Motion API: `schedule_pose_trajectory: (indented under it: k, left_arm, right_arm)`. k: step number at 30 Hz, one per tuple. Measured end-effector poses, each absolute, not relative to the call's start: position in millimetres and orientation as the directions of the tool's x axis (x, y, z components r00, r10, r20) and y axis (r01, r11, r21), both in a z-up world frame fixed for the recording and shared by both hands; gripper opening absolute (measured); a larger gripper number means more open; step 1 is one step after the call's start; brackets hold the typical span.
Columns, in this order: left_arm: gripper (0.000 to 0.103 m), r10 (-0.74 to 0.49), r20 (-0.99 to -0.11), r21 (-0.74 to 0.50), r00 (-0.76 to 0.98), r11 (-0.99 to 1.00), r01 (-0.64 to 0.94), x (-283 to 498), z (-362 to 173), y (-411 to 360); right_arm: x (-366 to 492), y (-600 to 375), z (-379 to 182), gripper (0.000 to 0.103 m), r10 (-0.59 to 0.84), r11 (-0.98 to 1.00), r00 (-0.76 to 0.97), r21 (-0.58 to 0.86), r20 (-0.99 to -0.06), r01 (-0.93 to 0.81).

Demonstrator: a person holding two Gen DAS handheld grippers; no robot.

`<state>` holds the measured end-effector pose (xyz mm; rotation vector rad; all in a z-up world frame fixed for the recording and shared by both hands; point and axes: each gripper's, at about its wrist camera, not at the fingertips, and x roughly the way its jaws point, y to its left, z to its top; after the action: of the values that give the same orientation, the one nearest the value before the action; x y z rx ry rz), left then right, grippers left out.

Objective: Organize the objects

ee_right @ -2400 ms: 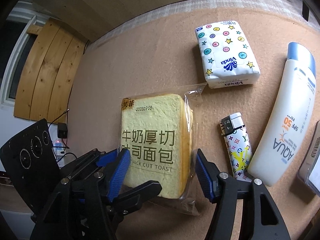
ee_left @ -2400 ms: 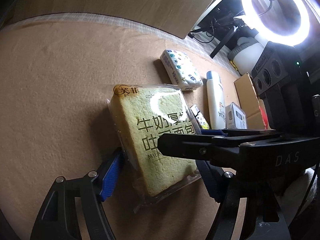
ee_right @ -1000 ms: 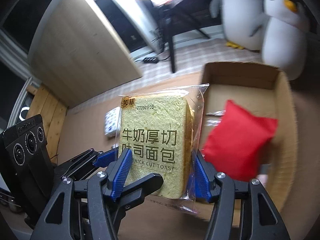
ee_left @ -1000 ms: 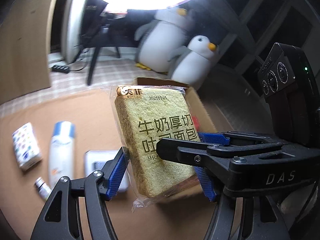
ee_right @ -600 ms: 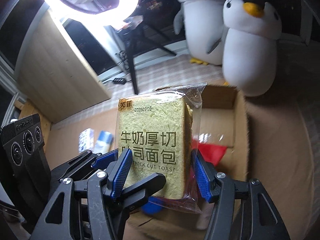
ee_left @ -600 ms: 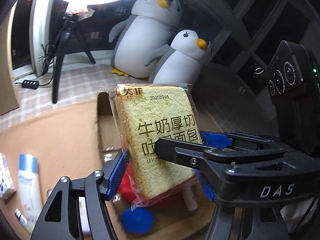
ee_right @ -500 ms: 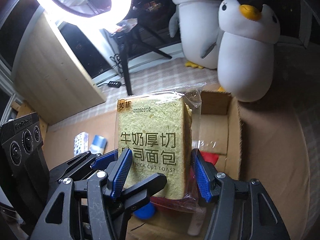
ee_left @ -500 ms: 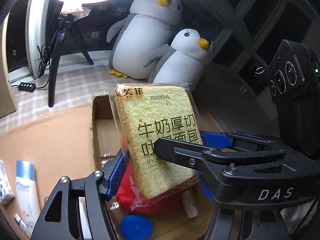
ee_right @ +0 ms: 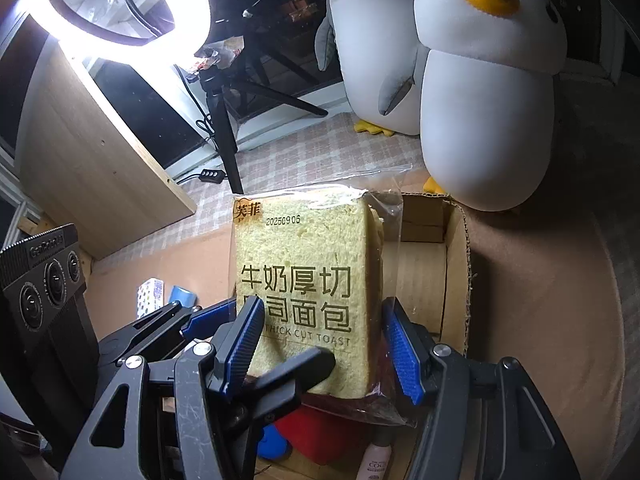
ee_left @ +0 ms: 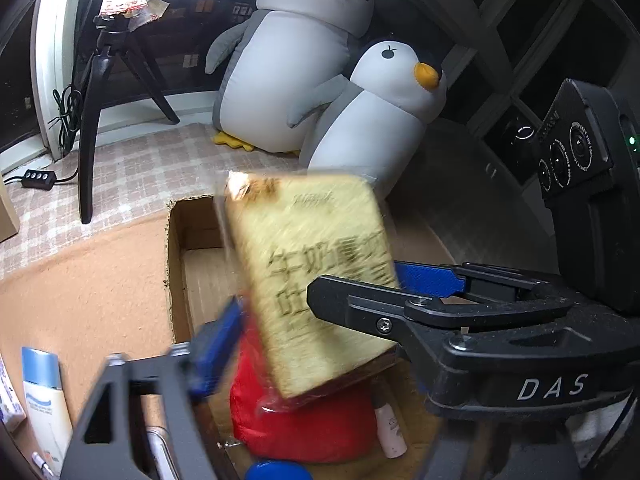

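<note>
A bagged slice of thick cut toast (ee_right: 308,280) stands upright over the open cardboard box (ee_right: 456,264). My right gripper (ee_right: 324,344) is shut on the toast, its blue pads on both sides. In the left wrist view the toast (ee_left: 316,280) is blurred and tilted. My left gripper (ee_left: 320,316) has its left finger (ee_left: 212,348) blurred and off the bag, so the jaws stand open. The box (ee_left: 176,264) holds a red pouch (ee_left: 304,428), a blue lid (ee_left: 272,472) and a small tube (ee_left: 390,428).
Two plush penguins (ee_left: 376,108) sit behind the box. A ring light (ee_right: 116,4) on a tripod (ee_right: 228,120) stands at the back left. A sunscreen bottle (ee_left: 40,400) and a tissue pack (ee_right: 148,292) lie left of the box.
My left gripper has opened and its left finger has swung away from the toast. The toast has tilted in the left view. The right gripper still holds it over the box.
</note>
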<state>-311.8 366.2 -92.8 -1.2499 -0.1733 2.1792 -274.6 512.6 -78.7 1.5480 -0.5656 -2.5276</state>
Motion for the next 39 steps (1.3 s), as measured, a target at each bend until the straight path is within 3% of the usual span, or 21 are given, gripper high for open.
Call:
schedule_pose_trajectory:
  k: [3, 20, 39]
  left_arm:
    - [0.098, 0.565, -0.731, -0.393, -0.381, -0.806, -0.443, -311.5, -90.7, 362.3]
    - [0.098, 0.541, -0.737, -0.379, -0.405, -0.827, -0.415, -273.3, -78.5, 316.7]
    - [0.098, 0.42, -0.777, -0.358, -0.469, -0.908, -0.219, -207.3, -82.8, 129.0]
  right_arm:
    - [-272.8, 515.6, -76.2, 0.065, -0.264, -0.929, -0.48, 0.354, -0.836, -0.107]
    - [-252.8, 508.9, -65.5, 0.065, -0.268, -0.912, -0.511, 0.386, -0.817, -0.138]
    - [-211.4, 408.6, -57.5, 0.065, -0.395, -0.878, -0.525, 0.477, -0.754, -0.024]
